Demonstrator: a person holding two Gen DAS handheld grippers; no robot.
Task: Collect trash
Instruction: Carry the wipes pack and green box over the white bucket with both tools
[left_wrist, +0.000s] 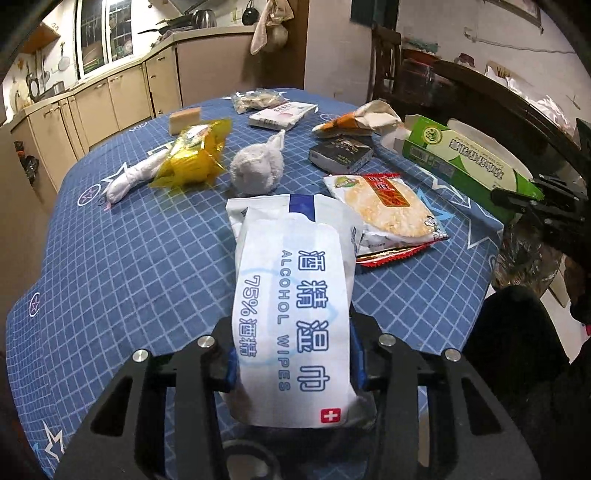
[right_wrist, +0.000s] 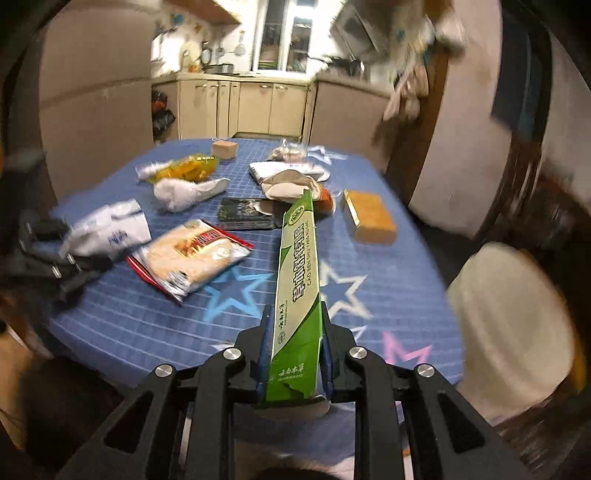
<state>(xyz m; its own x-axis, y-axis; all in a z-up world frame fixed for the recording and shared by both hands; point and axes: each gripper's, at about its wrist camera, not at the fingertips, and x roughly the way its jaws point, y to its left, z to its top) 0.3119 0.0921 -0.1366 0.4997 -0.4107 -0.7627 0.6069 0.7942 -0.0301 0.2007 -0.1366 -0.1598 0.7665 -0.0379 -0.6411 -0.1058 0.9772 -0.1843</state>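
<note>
Over blue tablecloth (left_wrist: 110, 258), both tongs angle downward, clamping packets.

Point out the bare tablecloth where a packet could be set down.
Bare tablecloth lies left of the wipes pack, below the rolled white cloth. Another patch borders the rice cracker packet and green box. The far middle is crowded.

Tablecloth (left_wrist: 129, 258): blue, white grid lines, scattered stars in white, light blue, pink. Wipes pack (left_wrist: 291, 295): white, blue lettering, small red square with white cross. Long box (right_wrist: 299, 280): green and white, dark lettering. Snack packet (left_wrist: 388, 214): pale with red label, red zigzag edge. Crumpled wrapper (left_wrist: 192, 155): yellow. Small box (left_wrist: 340, 153): black. Gripper frames: black, blue pads (right_wrist: 327, 365).
</note>
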